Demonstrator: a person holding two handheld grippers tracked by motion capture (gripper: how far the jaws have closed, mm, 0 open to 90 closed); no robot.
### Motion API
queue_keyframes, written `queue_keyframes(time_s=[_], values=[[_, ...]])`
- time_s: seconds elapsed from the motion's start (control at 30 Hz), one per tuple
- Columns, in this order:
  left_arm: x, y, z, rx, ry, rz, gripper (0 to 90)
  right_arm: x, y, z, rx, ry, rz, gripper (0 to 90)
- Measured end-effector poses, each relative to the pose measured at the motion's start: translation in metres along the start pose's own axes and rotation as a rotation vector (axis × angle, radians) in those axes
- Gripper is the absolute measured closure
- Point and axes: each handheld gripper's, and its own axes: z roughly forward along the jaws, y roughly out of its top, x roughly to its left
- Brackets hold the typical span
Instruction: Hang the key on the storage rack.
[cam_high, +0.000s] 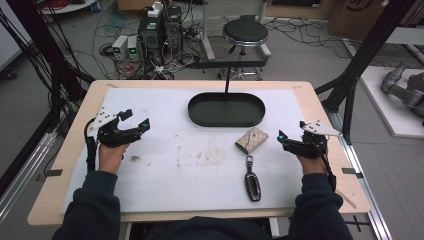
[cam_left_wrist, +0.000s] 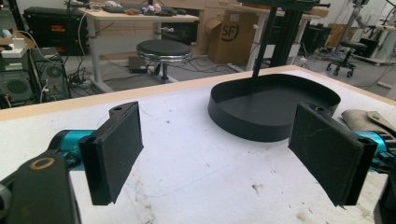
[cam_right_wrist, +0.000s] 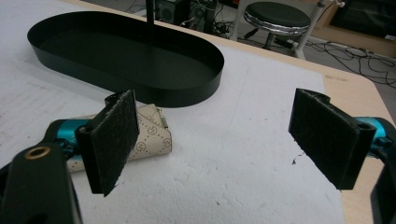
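Left gripper (cam_high: 134, 119) spread wide, holding nothing, low over the mat (cam_high: 165, 175) near its left edge. Right gripper (cam_high: 291, 131) likewise agape and empty, just right of the wallet (cam_high: 251, 140). Key fob (cam_high: 252, 180) near, below the wallet. Black tray (cam_high: 226, 109) beyond, mid-table.
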Motion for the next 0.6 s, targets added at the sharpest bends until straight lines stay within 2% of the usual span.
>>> queue_keyframes(time_s=[0.33, 0.43, 0.6], values=[[0.0, 0.0, 0.001, 0.004, 0.016, 0.007, 17.3, 0.006, 0.0, -0.003, -0.003, 0.019, 0.0, 16.5], [-0.001, 0.0, 0.0, -0.005, 0.016, 0.012, 17.6, 0.012, 0.002, -0.005, 0.0, 0.008, -0.009, 16.5], [0.0, 0.001, -0.002, -0.008, 0.012, 0.004, 17.7, 0.03, 0.005, -0.006, 0.039, 0.026, -0.007, 16.6]])
